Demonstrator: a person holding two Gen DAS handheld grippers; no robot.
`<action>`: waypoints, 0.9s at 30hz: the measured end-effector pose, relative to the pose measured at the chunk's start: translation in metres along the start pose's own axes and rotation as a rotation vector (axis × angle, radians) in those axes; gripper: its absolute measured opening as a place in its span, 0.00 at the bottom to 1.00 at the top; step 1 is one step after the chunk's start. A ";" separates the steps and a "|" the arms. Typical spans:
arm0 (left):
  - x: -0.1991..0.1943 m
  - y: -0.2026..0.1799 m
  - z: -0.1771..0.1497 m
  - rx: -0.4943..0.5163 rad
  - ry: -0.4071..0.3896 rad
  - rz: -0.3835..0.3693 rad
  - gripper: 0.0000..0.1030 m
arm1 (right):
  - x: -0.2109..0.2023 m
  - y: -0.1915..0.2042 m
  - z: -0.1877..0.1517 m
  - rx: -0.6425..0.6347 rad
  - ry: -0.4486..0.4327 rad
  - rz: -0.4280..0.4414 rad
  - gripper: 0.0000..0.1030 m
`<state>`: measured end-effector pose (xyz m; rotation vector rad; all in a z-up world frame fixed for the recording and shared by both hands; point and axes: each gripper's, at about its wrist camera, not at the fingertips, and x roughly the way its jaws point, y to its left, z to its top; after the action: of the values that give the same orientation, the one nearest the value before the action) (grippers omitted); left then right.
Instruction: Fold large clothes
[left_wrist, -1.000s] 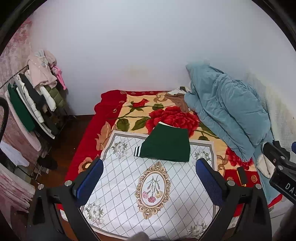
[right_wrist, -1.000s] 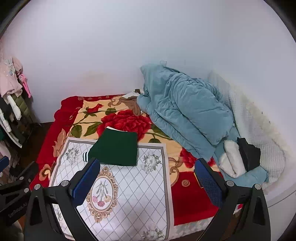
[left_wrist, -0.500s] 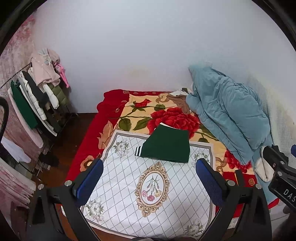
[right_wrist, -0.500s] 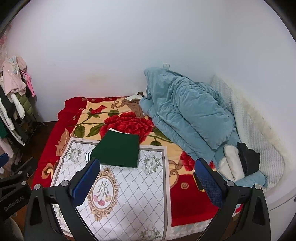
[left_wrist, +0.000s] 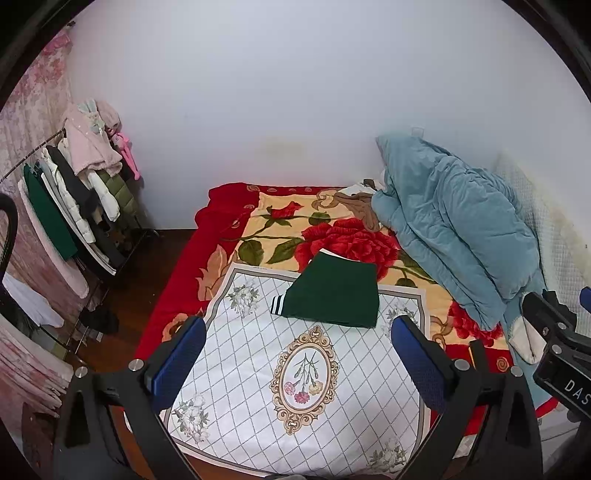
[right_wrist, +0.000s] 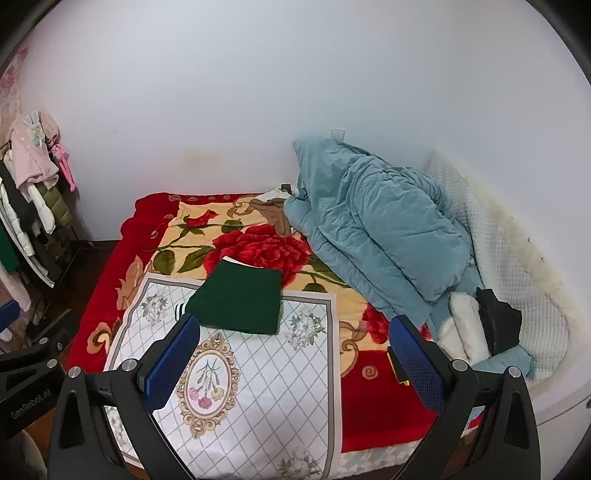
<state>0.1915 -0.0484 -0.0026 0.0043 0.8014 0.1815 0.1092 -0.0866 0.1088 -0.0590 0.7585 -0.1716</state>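
A green garment (left_wrist: 334, 295) lies folded into a neat flat block on the bed (left_wrist: 229, 206). It rests at the far end of a white cloth (left_wrist: 258, 354) with a diamond pattern and a gold oval with flowers in the middle. A striped cuff (left_wrist: 277, 305) pokes out at the left side of the folded block. Under the white cloth is a red blanket (left_wrist: 343, 240) with big roses. The left gripper (left_wrist: 297, 360) is held up above the near end of the bed, its two blue pads wide apart with nothing between them. The right gripper (right_wrist: 293, 363) is held up the same way, also spread wide and holding nothing. Neither one touches the green garment, which is well apart from both. A puffy blue quilt (right_wrist: 376, 229) is heaped on the right side of the bed, near the wall. On the left of the room, coats and jackets hang on a clothes rack (left_wrist: 74, 206).
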 end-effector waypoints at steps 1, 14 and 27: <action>0.000 0.000 0.000 0.001 0.001 -0.002 0.99 | -0.001 0.000 0.000 -0.001 -0.003 -0.001 1.00; -0.005 0.000 0.003 0.003 -0.003 0.014 0.99 | -0.004 0.005 -0.001 -0.013 -0.004 0.003 1.00; -0.006 -0.004 0.007 0.000 -0.010 0.010 0.99 | -0.005 0.002 -0.002 -0.013 -0.001 0.006 1.00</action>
<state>0.1929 -0.0529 0.0059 0.0098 0.7918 0.1911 0.1049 -0.0839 0.1107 -0.0690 0.7586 -0.1610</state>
